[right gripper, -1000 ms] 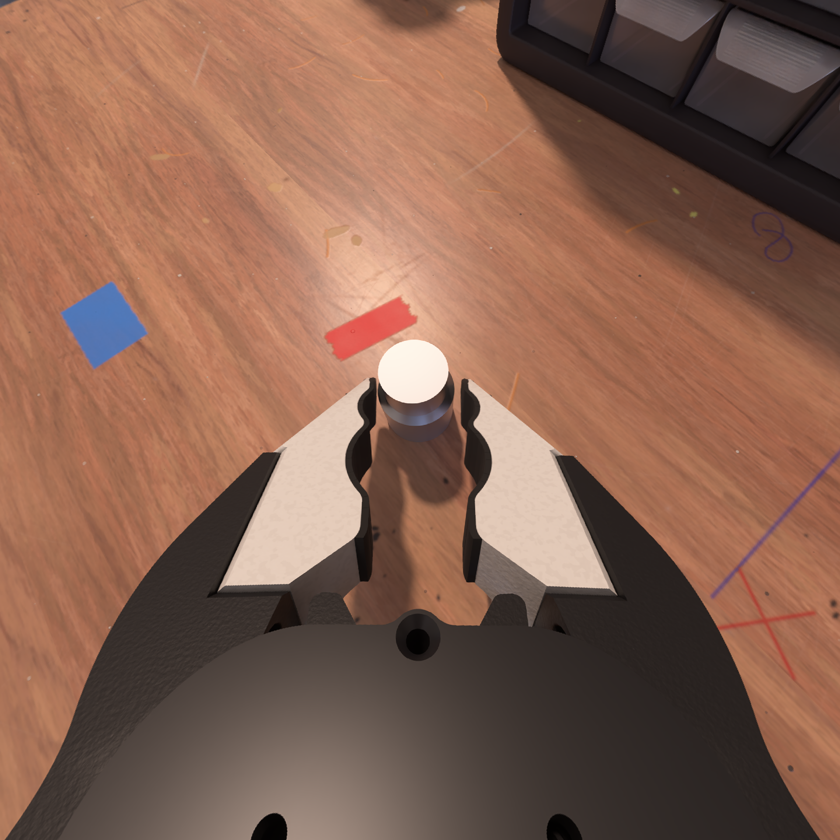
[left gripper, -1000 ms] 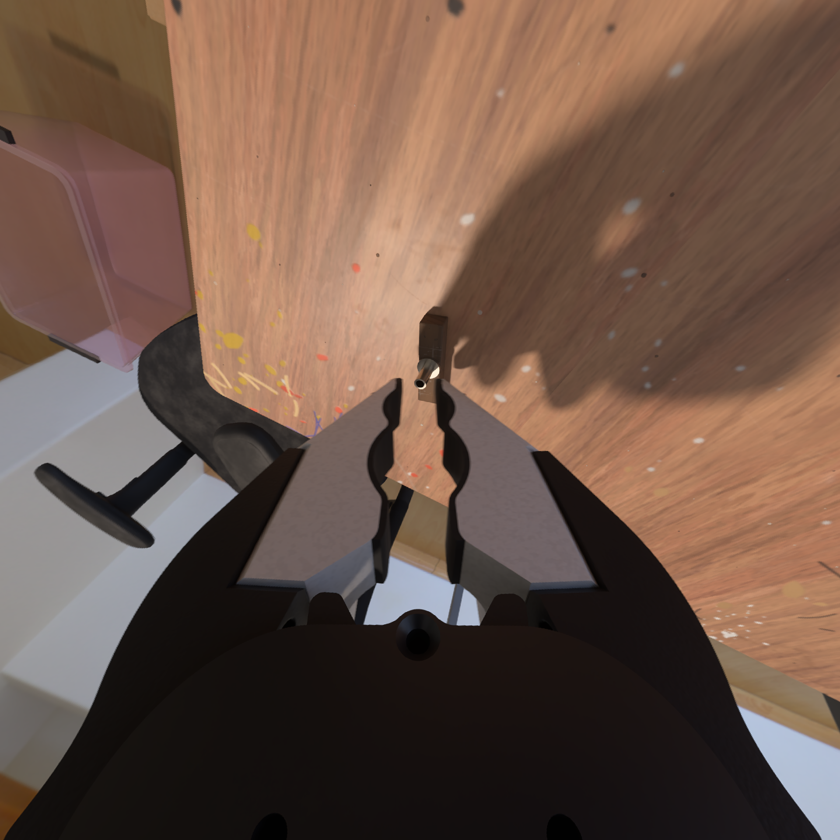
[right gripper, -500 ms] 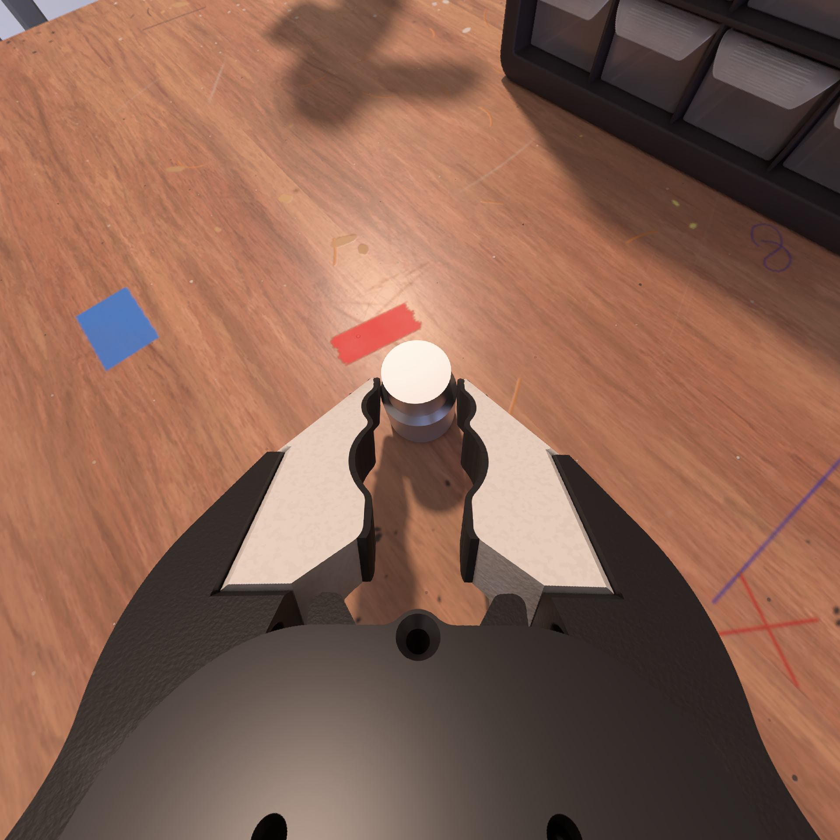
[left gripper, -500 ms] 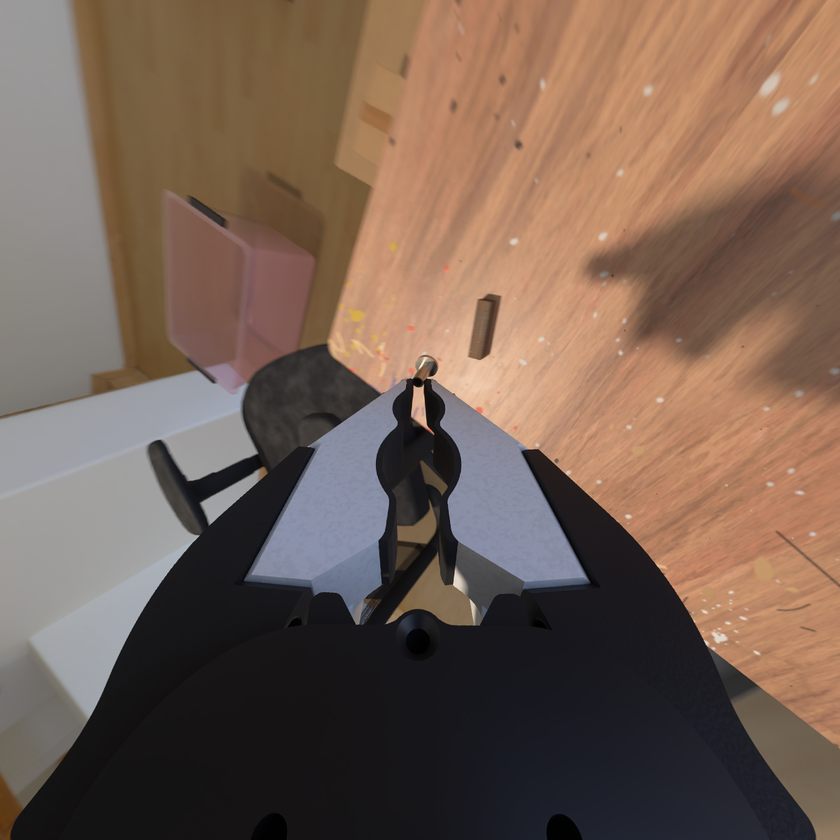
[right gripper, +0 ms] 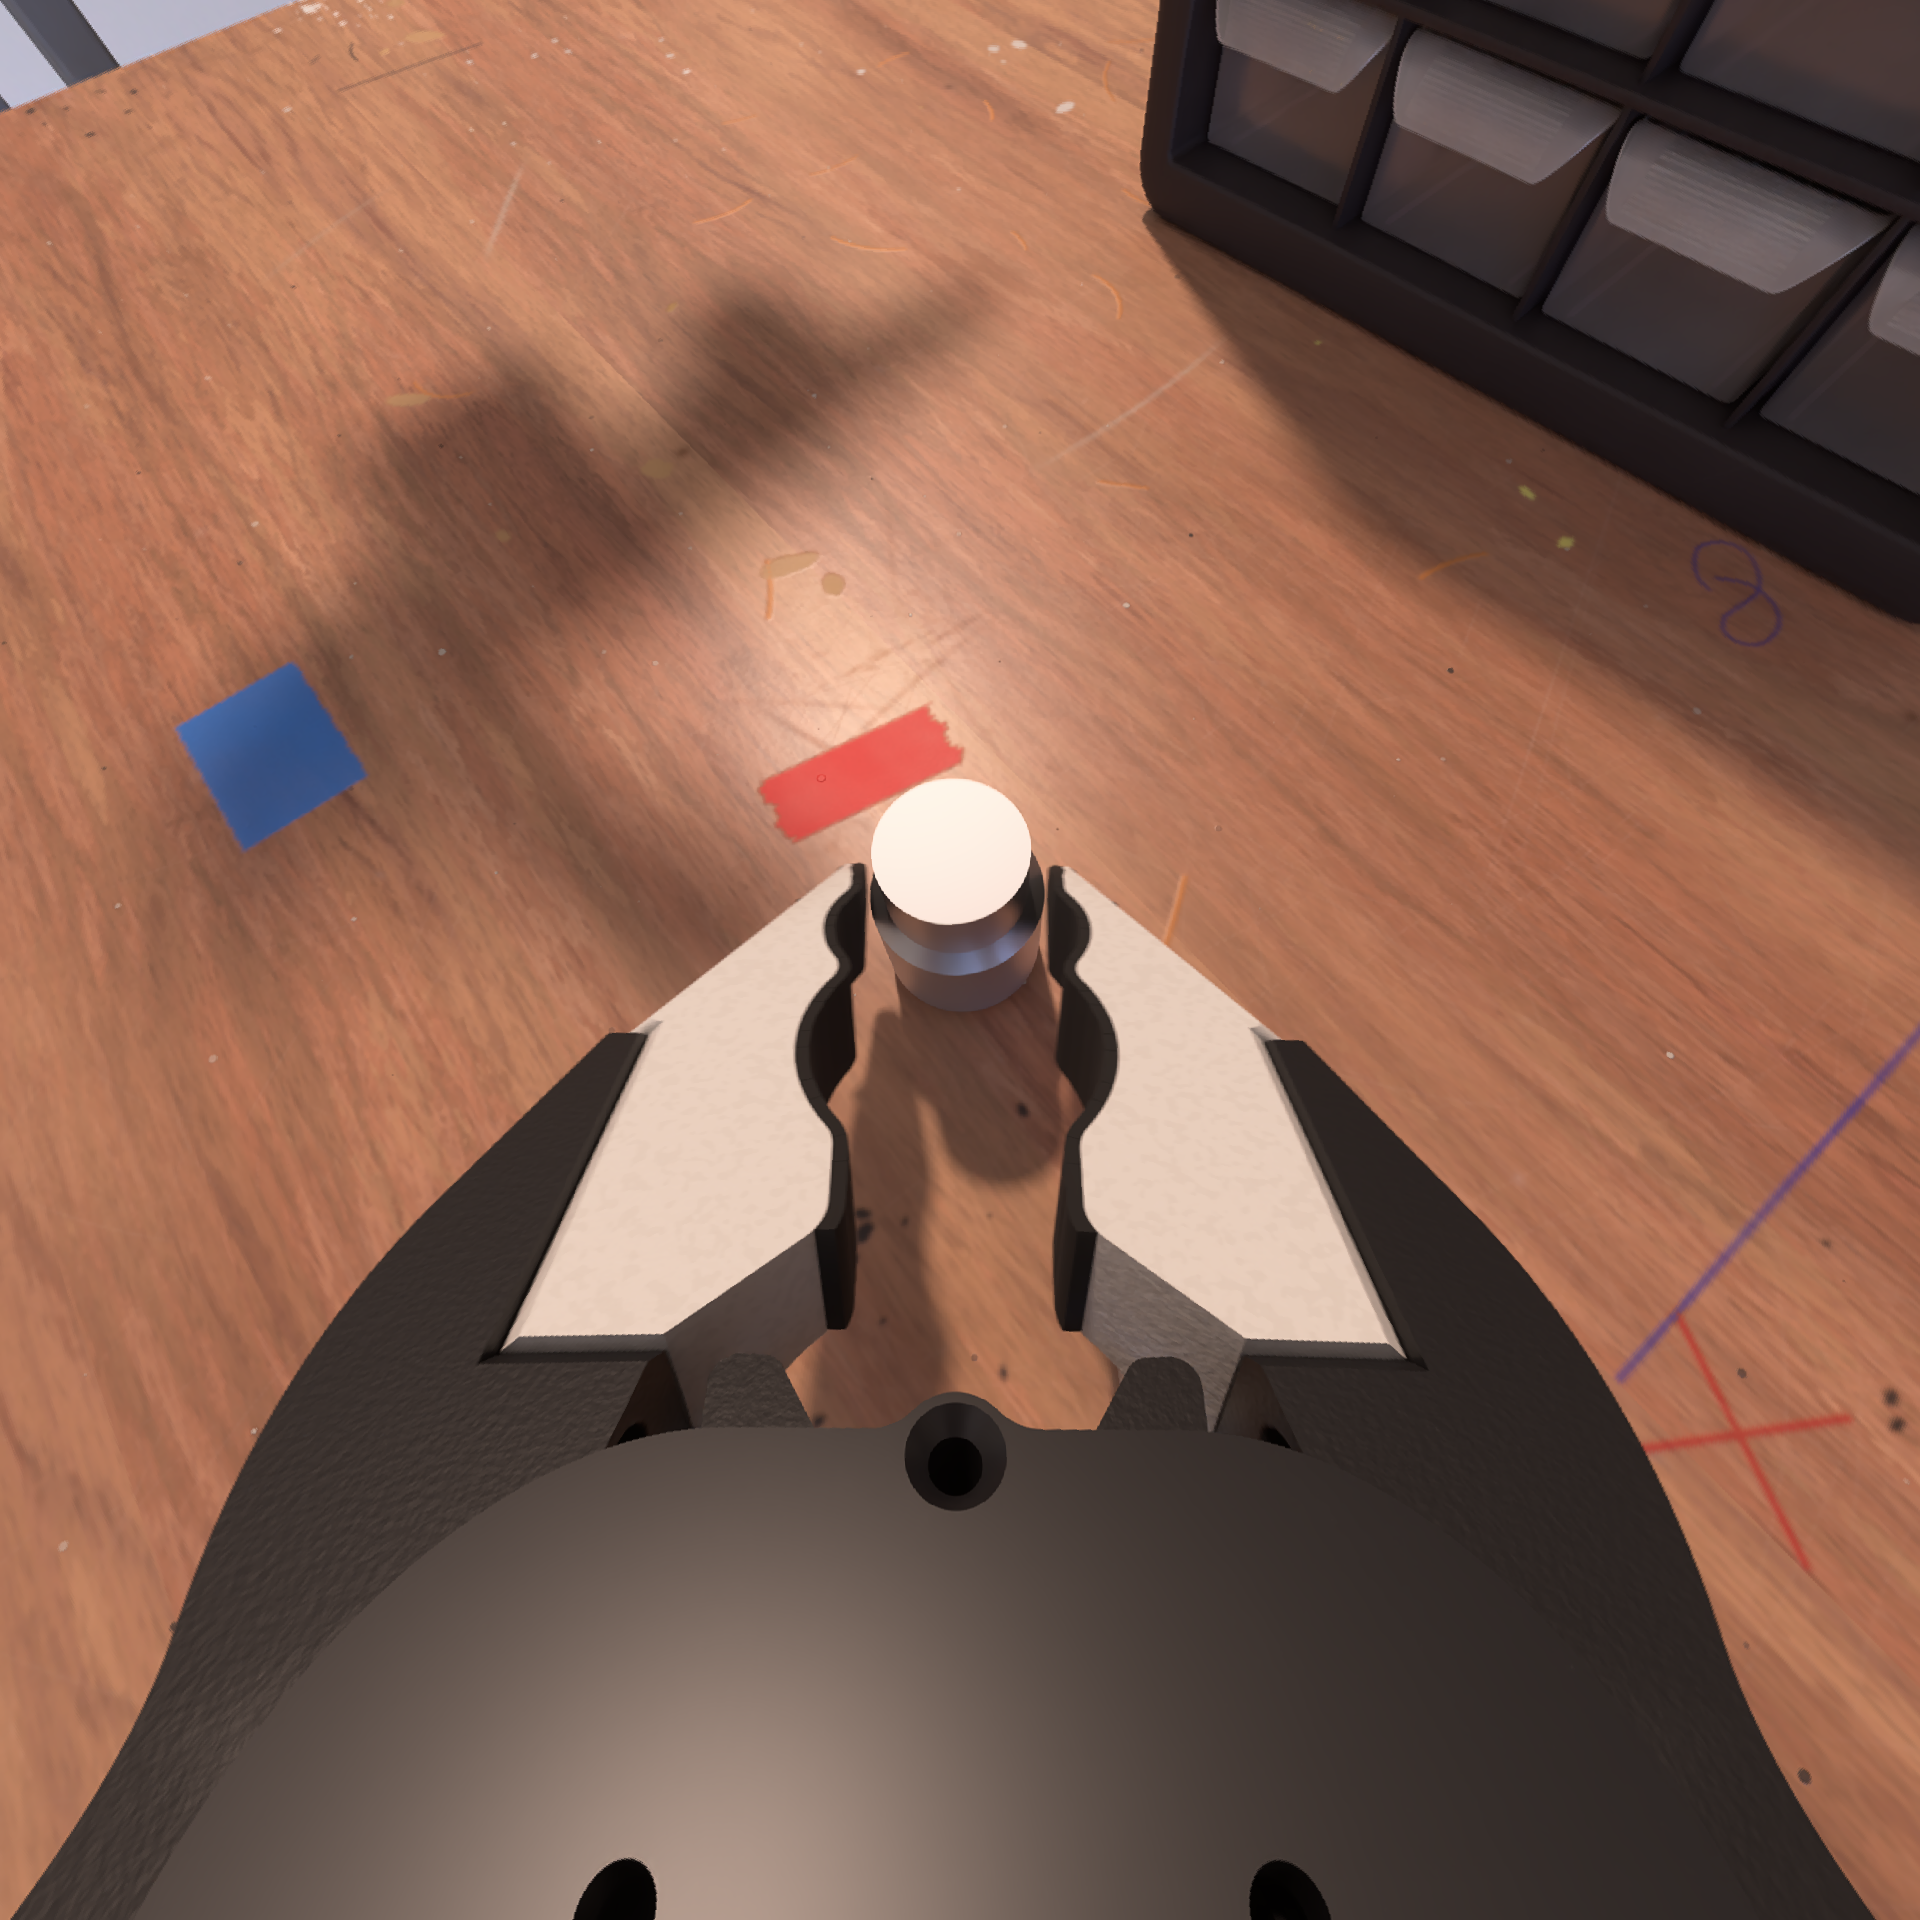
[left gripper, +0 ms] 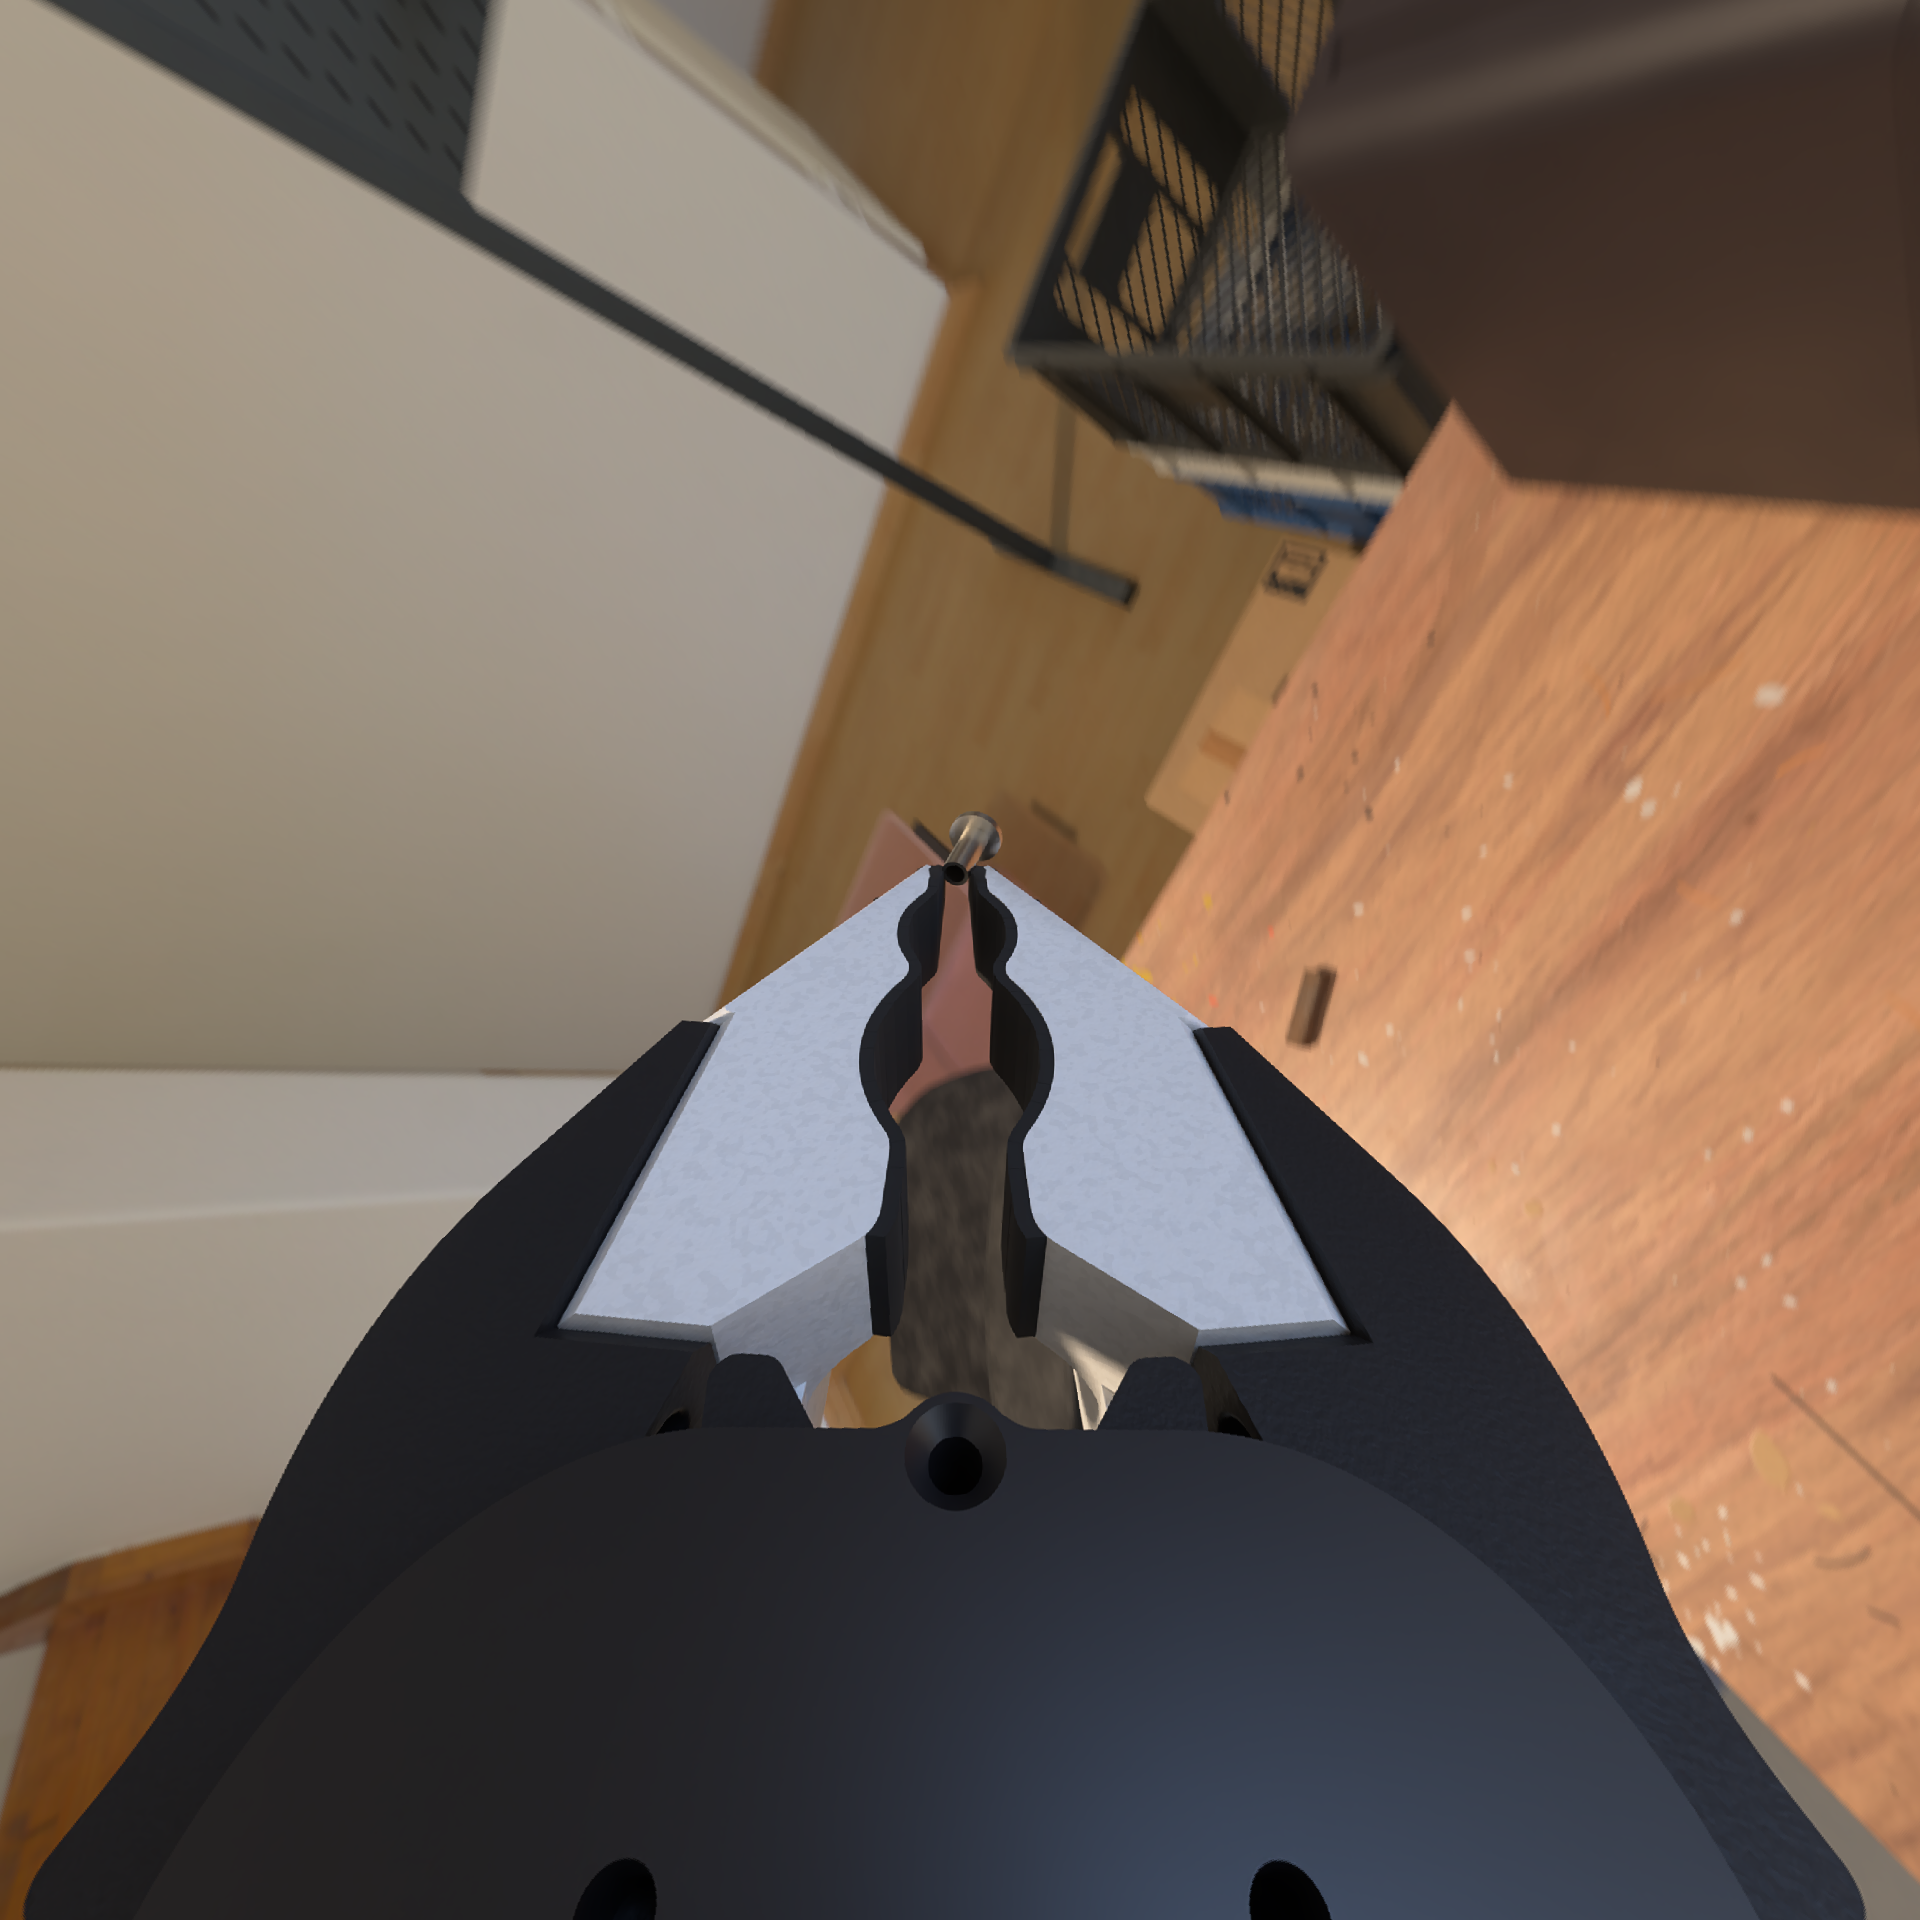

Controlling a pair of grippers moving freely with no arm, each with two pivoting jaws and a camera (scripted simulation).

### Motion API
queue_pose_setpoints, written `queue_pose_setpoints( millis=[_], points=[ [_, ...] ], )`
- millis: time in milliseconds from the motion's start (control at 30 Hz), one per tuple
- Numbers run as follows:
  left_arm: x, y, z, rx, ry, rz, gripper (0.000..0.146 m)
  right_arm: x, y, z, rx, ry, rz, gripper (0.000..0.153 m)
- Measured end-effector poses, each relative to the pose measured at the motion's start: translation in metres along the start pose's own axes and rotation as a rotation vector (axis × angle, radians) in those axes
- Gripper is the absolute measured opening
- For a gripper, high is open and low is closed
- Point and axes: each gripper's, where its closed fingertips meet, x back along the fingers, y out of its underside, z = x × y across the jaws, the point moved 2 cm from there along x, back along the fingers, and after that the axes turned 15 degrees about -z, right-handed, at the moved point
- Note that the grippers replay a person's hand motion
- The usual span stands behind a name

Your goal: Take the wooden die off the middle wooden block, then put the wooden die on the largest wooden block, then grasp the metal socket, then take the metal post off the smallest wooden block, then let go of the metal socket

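Observation:
My left gripper is shut on the thin metal post, which sticks out past its fingertips, held high and well clear of the wooden table. The smallest wooden block stands bare on the table, down to the right of the post. My right gripper is shut on the metal socket, a short steel cylinder with a bright flat top, its fingers pressed against both sides. The wooden die and the other two blocks are not in view.
A black drawer organiser stands at the back right of the table. Red tape and a blue square lie flat on it. A wire basket and a dark brown box lie beyond the table's far end.
My left gripper closed on the post, lifted it off the small block and swung up and away from the table. My right gripper narrowed onto the socket.

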Motion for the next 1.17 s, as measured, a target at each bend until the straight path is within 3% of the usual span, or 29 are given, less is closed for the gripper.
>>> queue_pose_setpoints(
  millis=[100,233,367,700,967,1167],
  points=[
    [0.047,-0.032,-0.006,0.017,-0.035,0.136,0.004,0.001,-0.001,0.0,0.003,0.005,0.006,0.059],
    [0.108,-0.076,0.016,0.027,0.056,0.306,0.004,0.004,-0.001,0.0,-0.001,0.011,0.028,0.064],
    [0.129,-0.108,0.077,0.015,0.233,0.395,0.004,0.015,-0.001,-0.001,-0.035,0.006,0.086,0.07],
    [0.092,-0.147,0.258,-0.019,0.674,0.374,0.004,0.033,0.015,-0.01,-0.047,-0.007,0.111,0.072],
    [0.038,-0.16,0.321,0.031,0.859,0.257,0.004,0.032,0.017,-0.013,-0.032,-0.014,0.103,0.054],
    [-0.005,-0.155,0.363,0.05,0.884,0.144,0.004,0.025,0.02,-0.017,0.018,0.018,0.046,0.052]
  ],
)
